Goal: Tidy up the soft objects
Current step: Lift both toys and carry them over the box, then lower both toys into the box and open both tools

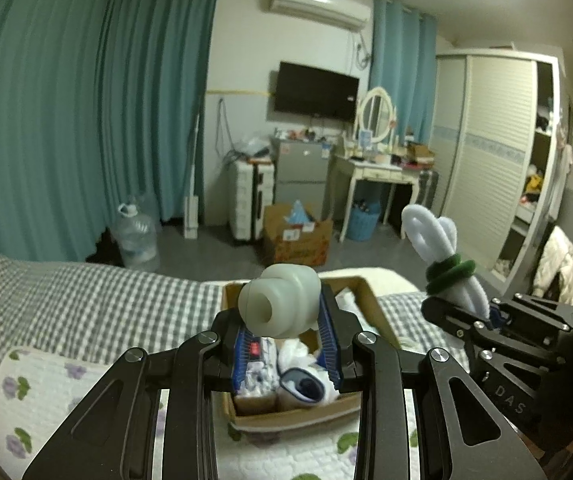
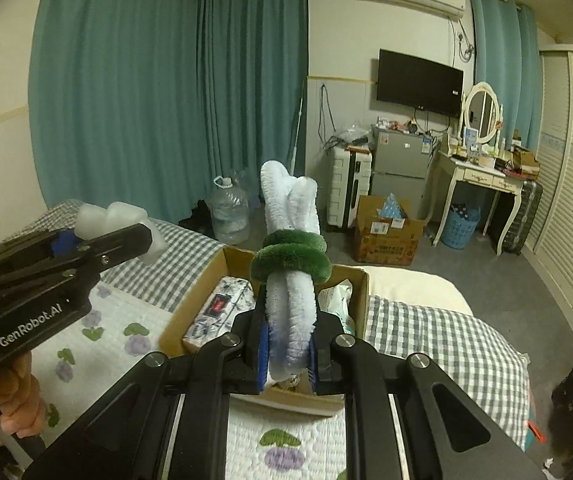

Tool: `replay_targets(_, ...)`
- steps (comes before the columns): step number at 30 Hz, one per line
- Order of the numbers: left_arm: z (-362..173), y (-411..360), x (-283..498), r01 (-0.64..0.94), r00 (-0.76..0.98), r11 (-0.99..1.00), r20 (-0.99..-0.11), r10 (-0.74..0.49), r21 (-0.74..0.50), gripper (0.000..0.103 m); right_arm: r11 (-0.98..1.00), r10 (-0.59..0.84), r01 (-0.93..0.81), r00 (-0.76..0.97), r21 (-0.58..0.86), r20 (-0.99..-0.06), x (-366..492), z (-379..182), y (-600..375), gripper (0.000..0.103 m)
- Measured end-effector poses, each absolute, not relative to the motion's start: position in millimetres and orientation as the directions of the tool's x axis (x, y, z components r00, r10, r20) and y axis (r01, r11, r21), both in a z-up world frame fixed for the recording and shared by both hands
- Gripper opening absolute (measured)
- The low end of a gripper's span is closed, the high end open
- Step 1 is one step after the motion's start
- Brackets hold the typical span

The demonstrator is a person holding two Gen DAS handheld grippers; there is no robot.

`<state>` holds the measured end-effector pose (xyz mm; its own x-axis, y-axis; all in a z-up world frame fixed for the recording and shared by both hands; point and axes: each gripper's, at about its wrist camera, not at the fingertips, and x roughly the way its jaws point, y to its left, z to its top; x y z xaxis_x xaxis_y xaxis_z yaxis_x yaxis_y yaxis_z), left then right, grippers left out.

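Observation:
My left gripper (image 1: 286, 336) is shut on a pale squishy foam roll (image 1: 280, 300), held above an open cardboard box (image 1: 298, 412) on the bed. The box holds a floral tissue pack (image 2: 218, 312) and white soft items (image 1: 302, 376). My right gripper (image 2: 288, 350) is shut on a white fuzzy bundle wrapped with green fuzzy rings (image 2: 290, 256), also above the box (image 2: 360, 280). In the left wrist view the right gripper (image 1: 482, 316) and its bundle (image 1: 434, 236) appear at the right. In the right wrist view the left gripper (image 2: 126, 236) and foam roll (image 2: 114, 216) show at the left.
The box rests on a floral quilt (image 1: 46, 392) over a checked bedspread (image 1: 86, 296). A hand (image 2: 14, 404) holds the left gripper's handle. Beyond the bed stand a water jug (image 1: 136, 236), a floor carton (image 1: 298, 240), a small fridge (image 1: 300, 172), a dressing table (image 1: 378, 172) and a wardrobe (image 1: 494, 152).

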<state>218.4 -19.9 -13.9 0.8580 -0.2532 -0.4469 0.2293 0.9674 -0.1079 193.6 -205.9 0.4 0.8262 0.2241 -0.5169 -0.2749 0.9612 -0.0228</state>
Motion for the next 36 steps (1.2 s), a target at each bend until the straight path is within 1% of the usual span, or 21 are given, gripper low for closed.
replay_targets(4, -34, -28, 244, 0.226, 0.839, 0.969, -0.486, -0.246, -0.1, 0.03, 0.961, 0.225, -0.276, 0.809, -0.012, -0.543, 221, -20, -205, 0.014)
replay_targets(13, -86, -54, 297, 0.247, 0.768, 0.964, -0.588, -0.255, -0.096, 0.03, 0.957, 0.218, -0.29, 0.727, -0.005, -0.651, 282, -89, -198, 0.014)
replay_targets(19, -111, -73, 321, 0.279, 0.713, 0.957, -0.65, -0.262, -0.08, 0.03, 0.954, 0.214, -0.298, 0.669, 0.006, -0.712, 301, -123, -199, 0.014)
replay_targets(21, -122, -77, 328, 0.276, 0.685, 0.958, -0.684, -0.249, -0.073, 0.03, 0.954, 0.211, -0.299, 0.646, 0.011, -0.734, 308, -134, -199, 0.015)
replay_targets(24, -137, -78, 339, 0.255, 0.632, 0.962, -0.736, -0.243, -0.099, 0.031, 0.953, 0.218, -0.302, 0.618, 0.029, -0.756, 311, -148, -200, 0.015)
replay_targets(26, -141, -76, 340, 0.247, 0.613, 0.961, -0.748, -0.254, -0.123, 0.031, 0.951, 0.222, -0.307, 0.599, 0.035, -0.77, 314, -155, -199, 0.015)
replay_targets(29, -139, -78, 338, 0.251, 0.613, 0.961, -0.749, -0.252, -0.118, 0.036, 0.95, 0.222, -0.311, 0.595, 0.033, -0.773, 314, -159, -195, 0.015)
replay_targets(32, -131, -76, 336, 0.242, 0.628, 0.963, -0.737, -0.249, -0.119, 0.038, 0.948, 0.231, -0.316, 0.607, 0.035, -0.761, 309, -154, -195, 0.022)
replay_targets(34, -123, -70, 331, 0.231, 0.646, 0.964, -0.721, -0.251, -0.129, 0.038, 0.947, 0.229, -0.321, 0.628, 0.02, -0.743, 302, -145, -191, 0.032)
replay_targets(35, -116, -66, 327, 0.226, 0.661, 0.965, -0.707, -0.251, -0.131, 0.038, 0.947, 0.232, -0.32, 0.644, 0.019, -0.729, 299, -139, -191, 0.044)
replay_targets(36, -111, -64, 327, 0.222, 0.673, 0.967, -0.698, -0.246, -0.127, 0.039, 0.948, 0.236, -0.317, 0.653, 0.023, -0.719, 295, -135, -190, 0.052)
